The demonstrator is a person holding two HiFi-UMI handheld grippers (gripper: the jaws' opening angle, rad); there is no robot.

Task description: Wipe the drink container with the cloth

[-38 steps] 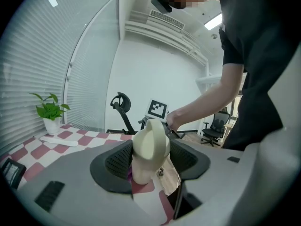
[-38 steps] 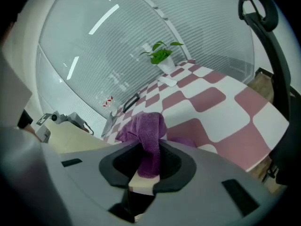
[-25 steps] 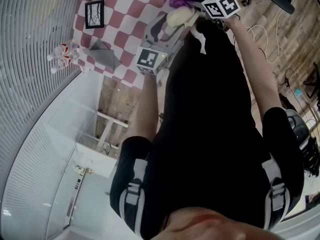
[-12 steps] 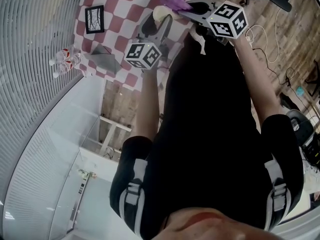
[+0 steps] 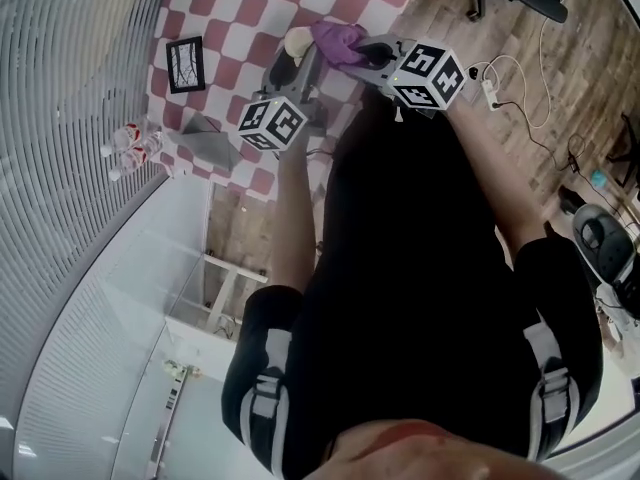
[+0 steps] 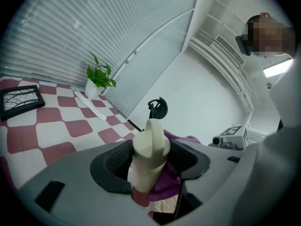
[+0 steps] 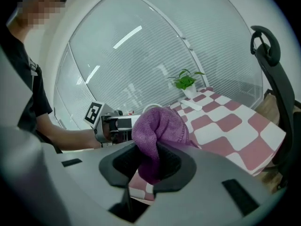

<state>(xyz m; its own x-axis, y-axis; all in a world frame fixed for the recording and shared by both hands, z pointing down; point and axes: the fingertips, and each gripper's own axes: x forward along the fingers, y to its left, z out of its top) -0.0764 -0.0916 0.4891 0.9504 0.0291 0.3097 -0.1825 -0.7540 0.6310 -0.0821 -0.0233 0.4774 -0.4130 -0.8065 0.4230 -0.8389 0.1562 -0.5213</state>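
The left gripper has its jaws set wide and clamped on the cream drink container, which is held in the air over the near edge of the checked table. Just to its right, the right gripper has its jaws pinched narrow on a bunched purple cloth. The cloth's loose fold lies against the container's right side.

The step in hand looks like the wipe itself. To do it well, the left grip should stay firm and low on the body, so that the upper wall is free. The right gripper should drag the cloth along the wall with light pressure rather than dabbing at one spot. The container would then need turning, since the left jaws cover part of its surface. Pressing too hard sideways could lever the container out of the pads.

The container's long axis runs roughly upright across the left jaws. Its rounded cream end points up and away, and a reddish part sits at the low end. How far it leans I cannot tell.

Farther off, a picture frame lies at the left of the table, and a potted plant stands at the far edge.
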